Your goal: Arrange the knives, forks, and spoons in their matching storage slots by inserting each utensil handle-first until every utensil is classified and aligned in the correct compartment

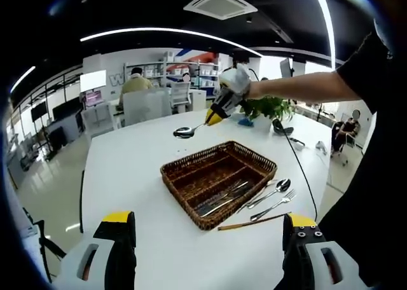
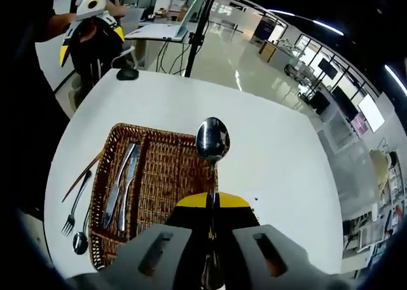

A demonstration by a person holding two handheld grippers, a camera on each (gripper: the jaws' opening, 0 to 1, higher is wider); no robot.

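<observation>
A brown wicker basket [image 1: 173, 171] with lengthwise slots lies on the white table [image 1: 127, 169]. Two knives [image 1: 222, 198] lie in one slot. Beside the basket, on the table, rest a spoon [image 1: 275, 189], a fork [image 1: 273, 207] and a thin wooden stick [image 1: 254, 222]. My right gripper [image 1: 216, 114] is shut on the handle of another spoon [image 1: 184, 131], held in the air beyond the basket's far side. In the right gripper view that spoon [image 2: 212, 139] sticks forward from the shut right gripper [image 2: 212, 204], over the basket [image 2: 172, 169]. My left gripper [image 1: 206, 236] is open, near the table's front edge.
A potted plant [image 1: 264, 105] and a black cable [image 1: 299, 156] sit at the table's far right. Chairs and a seated person [image 1: 135, 83] are behind the table. In the right gripper view a black stand pole [image 2: 200, 29] rises past the table's far edge.
</observation>
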